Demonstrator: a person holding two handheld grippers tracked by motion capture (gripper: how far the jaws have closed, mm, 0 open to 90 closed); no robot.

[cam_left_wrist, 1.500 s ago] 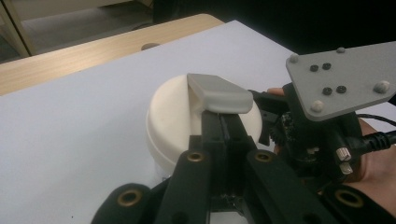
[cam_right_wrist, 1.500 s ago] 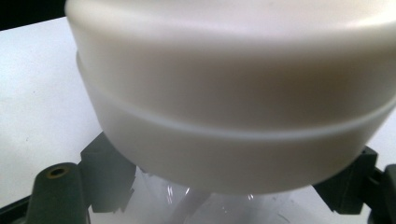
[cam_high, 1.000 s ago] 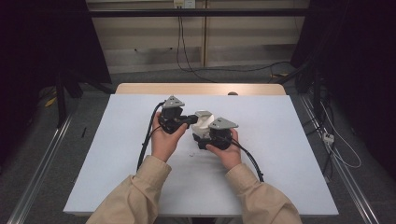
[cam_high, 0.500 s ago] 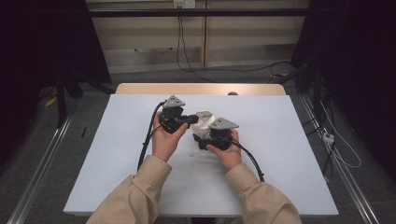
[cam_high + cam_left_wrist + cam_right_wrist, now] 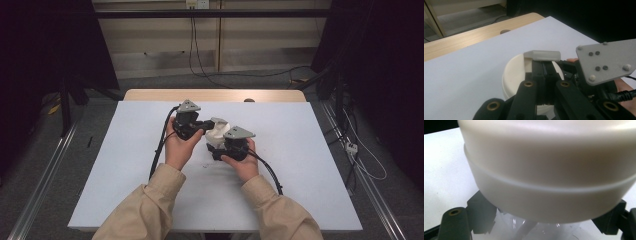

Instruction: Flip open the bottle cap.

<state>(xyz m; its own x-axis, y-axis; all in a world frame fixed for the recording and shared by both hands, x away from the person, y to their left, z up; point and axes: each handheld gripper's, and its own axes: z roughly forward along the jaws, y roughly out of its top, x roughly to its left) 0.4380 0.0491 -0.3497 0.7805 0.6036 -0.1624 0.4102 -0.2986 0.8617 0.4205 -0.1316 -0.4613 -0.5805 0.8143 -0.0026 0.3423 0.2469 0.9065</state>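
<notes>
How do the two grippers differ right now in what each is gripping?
The left gripper is shut tight on the lid's small flip tab, jaws nearly touching; the right gripper spreads wide around the white container body. The left gripper comes in level from the side, the right from the near side. Both hold the same container.

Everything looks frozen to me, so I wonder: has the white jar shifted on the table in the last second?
No. In the high view the white jar sits at the same spot relative to the table's wooden far edge as before.

A white sheet (image 5: 300, 165) is laid over the wooden bench (image 5: 215, 95). Cables (image 5: 200, 55) are hung behind, against a pale wall.
</notes>
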